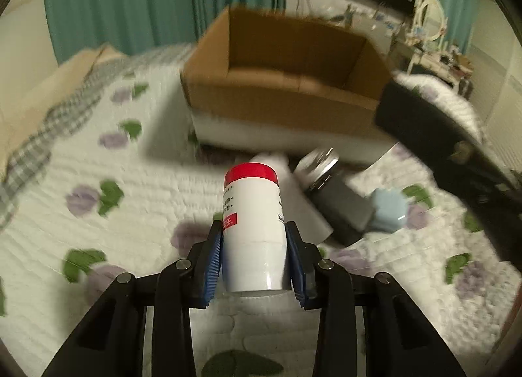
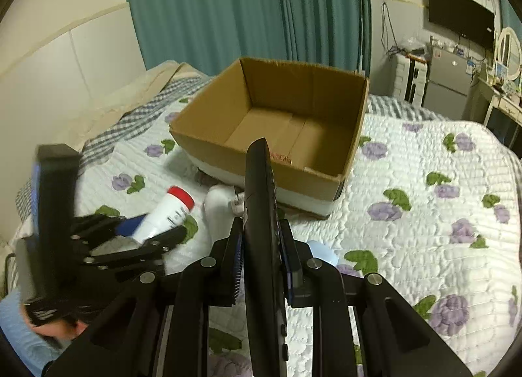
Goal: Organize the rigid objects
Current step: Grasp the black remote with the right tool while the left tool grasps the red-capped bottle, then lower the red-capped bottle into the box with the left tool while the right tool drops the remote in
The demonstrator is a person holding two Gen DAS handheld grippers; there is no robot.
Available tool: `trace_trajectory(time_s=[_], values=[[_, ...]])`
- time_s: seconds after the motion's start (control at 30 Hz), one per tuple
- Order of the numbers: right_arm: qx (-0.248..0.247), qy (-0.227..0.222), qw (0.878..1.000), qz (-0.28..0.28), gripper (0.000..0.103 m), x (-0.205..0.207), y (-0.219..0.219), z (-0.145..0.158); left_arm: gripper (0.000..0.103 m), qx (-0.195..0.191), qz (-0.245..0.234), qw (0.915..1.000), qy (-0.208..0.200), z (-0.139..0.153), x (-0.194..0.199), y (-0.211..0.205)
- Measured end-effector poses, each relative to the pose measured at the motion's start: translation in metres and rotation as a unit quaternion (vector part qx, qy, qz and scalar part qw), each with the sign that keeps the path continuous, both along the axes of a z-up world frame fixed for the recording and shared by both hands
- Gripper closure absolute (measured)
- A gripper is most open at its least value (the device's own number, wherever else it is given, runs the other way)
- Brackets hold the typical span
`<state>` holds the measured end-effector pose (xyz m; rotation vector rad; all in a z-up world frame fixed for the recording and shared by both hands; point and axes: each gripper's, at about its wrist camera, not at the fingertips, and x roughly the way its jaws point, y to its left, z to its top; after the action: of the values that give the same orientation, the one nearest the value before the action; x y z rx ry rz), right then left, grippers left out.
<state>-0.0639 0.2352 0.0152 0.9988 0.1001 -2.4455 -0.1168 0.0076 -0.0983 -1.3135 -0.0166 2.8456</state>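
Gripping a white cylindrical plastic bottle with a red cap (image 1: 253,227) low on its body, our left gripper (image 1: 254,256) has its blue-padded fingers (image 1: 213,258) pressed against both sides, the cap end pointing away toward the open brown cardboard box (image 1: 280,83). Our right gripper (image 2: 261,256) is clamped on a flat black remote control (image 2: 262,230) held on edge, its far tip reaching up in front of the box's near wall. The box sits on a white quilted bedspread printed with purple flowers and green leaves (image 2: 424,230), and we see only bare cardboard on its floor in the right wrist view. On the bedspread between the box and our grippers lie a second white bottle (image 1: 293,194), a dark grey cylindrical flask with a shiny silver end (image 1: 332,194) and, touching the flask's side, a small pale blue rounded object (image 1: 388,210). Teal curtains (image 2: 244,8) hang behind the bed.
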Motion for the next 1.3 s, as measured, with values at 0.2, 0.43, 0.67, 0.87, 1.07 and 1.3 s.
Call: trace_trajectory(time_s=[0.2,0.43,0.67,0.87,1.07,1.3], values=[[0.003,0.04,0.999,-0.014,0.084,0.004,0.005,0.036,0.066,-0.009,-0.01,0.9974,0.071,0.058,0.007,0.006],[0.016,0.089,0.996,-0.024,0.084,-0.006,0.008,0.079,0.066,-0.018,-0.017,0.9915,0.128,0.106,-0.014,0.008],[0.001,0.103,0.994,-0.027,0.084,-0.05,0.01,0.104,0.066,-0.041,-0.021,0.987,0.154,0.125,-0.064,0.014],[0.0,0.111,0.993,-0.033,0.084,-0.092,0.007,0.103,0.066,-0.053,-0.022,0.9873,0.148,0.113,-0.121,0.016],[0.001,0.1,0.994,-0.035,0.084,-0.13,0.001,0.09,0.066,-0.053,-0.027,0.9903,0.126,0.082,-0.16,0.018],[0.006,0.068,0.997,-0.031,0.084,-0.153,0.0,0.056,0.066,-0.051,-0.038,0.9942,0.086,0.036,-0.176,0.018]])
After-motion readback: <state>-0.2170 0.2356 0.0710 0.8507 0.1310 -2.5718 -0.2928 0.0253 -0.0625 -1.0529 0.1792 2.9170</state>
